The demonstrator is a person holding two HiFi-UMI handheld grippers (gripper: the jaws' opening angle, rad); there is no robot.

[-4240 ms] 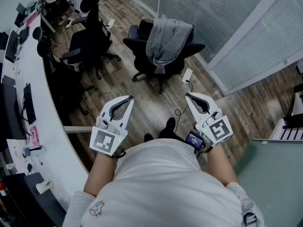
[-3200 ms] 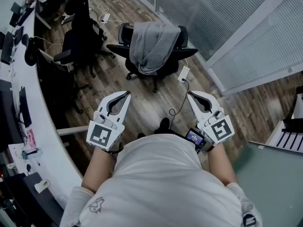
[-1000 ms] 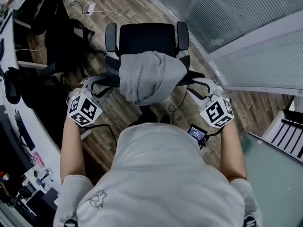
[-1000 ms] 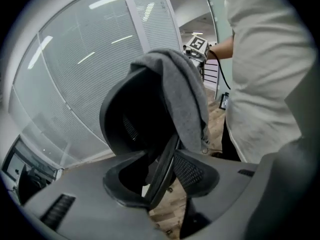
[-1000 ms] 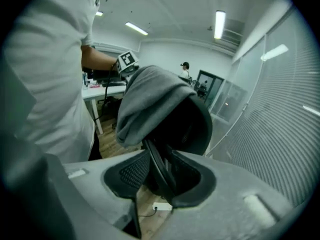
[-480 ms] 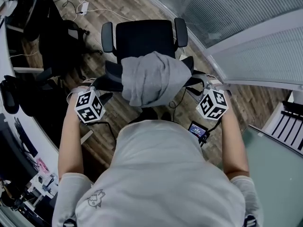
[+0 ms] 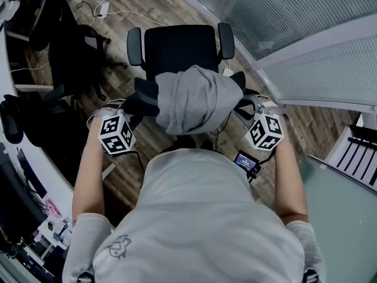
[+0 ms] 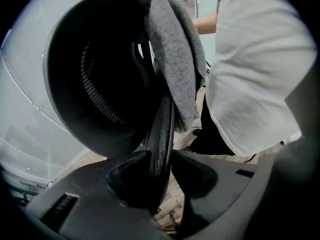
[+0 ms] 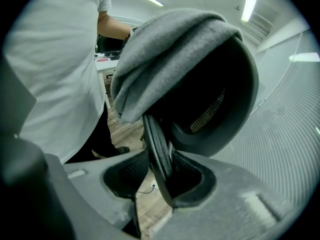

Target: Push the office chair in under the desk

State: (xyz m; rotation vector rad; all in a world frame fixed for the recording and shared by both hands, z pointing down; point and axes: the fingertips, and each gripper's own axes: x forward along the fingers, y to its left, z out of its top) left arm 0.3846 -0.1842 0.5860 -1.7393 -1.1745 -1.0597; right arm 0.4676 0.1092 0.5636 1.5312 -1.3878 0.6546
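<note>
Head view, looking steeply down. The office chair (image 7: 179,49) stood on the wooden floor (image 7: 132,5) at 12 o'clock from the person (image 7: 194,217), its seat on the far side and its backrest toward the person. It was out in the open, well apart from the white curved surface (image 7: 36,170) along the 9 o'clock edge. A grey garment (image 7: 191,99) hung over the top of the backrest. A ribbed glass partition (image 7: 294,16) ran from 12 to 3 o'clock. Other dark chairs (image 7: 70,46) stood at 10 o'clock, beside the surface.

The left hand-held gripper (image 7: 134,108) sat at 8 o'clock of the garment and the right hand-held gripper (image 7: 247,108) at 4 o'clock, each on a side edge of the backrest.

Left gripper view: the jaws of the left hand-held gripper (image 8: 160,159) had just been closing, and the black rim of the backrest (image 8: 161,129) ran between them, gripped at a moderate opening.

Right gripper view: the right hand-held gripper (image 9: 160,169) had likewise just been closing, with the opposite rim clamped between its jaws under the garment (image 9: 165,54).
</note>
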